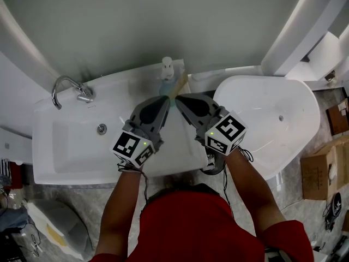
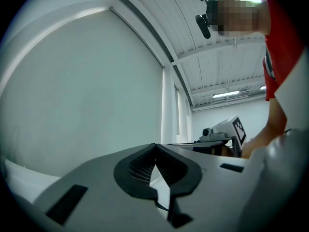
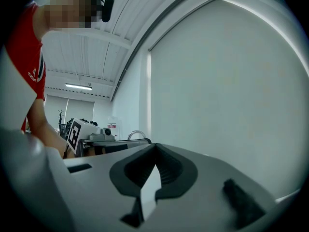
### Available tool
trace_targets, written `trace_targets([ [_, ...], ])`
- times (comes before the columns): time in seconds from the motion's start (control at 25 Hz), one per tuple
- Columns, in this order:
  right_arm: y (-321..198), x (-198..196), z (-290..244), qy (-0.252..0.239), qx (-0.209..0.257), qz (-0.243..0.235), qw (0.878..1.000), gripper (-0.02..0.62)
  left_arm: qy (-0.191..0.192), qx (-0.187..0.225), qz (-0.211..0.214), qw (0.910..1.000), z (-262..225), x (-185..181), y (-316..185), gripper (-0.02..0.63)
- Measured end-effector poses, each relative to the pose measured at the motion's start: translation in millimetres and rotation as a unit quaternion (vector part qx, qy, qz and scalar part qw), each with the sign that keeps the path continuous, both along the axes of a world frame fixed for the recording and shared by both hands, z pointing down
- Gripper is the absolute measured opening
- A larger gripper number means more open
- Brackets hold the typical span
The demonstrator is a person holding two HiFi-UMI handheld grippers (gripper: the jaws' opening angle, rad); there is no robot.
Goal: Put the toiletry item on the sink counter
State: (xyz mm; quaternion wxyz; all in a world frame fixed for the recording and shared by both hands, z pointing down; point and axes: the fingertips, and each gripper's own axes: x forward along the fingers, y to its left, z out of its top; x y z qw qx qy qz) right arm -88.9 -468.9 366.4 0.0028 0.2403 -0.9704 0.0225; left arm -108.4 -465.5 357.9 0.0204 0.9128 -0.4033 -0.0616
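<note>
A white pump bottle (image 1: pixel 167 70) with a bluish base stands on the white sink counter (image 1: pixel 136 81), against the wall. A thin yellow-green strip (image 1: pixel 178 86) lies just right of it; I cannot tell what it is. Both grippers hover side by side over the counter's right end, tips close together and pointing at the bottle from the near side. My left gripper (image 1: pixel 167 100) (image 2: pixel 155 147) is shut with nothing between its fingers. My right gripper (image 1: pixel 178 98) (image 3: pixel 154 147) is shut and empty too. Both gripper views look up at the pale wall and ceiling.
A chrome faucet (image 1: pixel 70 89) stands left of the sink basin (image 1: pixel 82 146). A white oval tub (image 1: pixel 272 119) sits to the right, with cardboard boxes (image 1: pixel 322 168) on the floor beyond it. A grey bin (image 1: pixel 60 228) lies at the bottom left.
</note>
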Motion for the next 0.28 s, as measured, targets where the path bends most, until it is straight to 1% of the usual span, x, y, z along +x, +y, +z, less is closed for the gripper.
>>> trace_targets([
  [0.28, 1.1, 3.9, 3.0, 0.005, -0.004, 0.005, 1.0, 0.029, 0.0, -0.003, 0.003, 1.0, 1.9, 2.3, 2.8, 0.017],
])
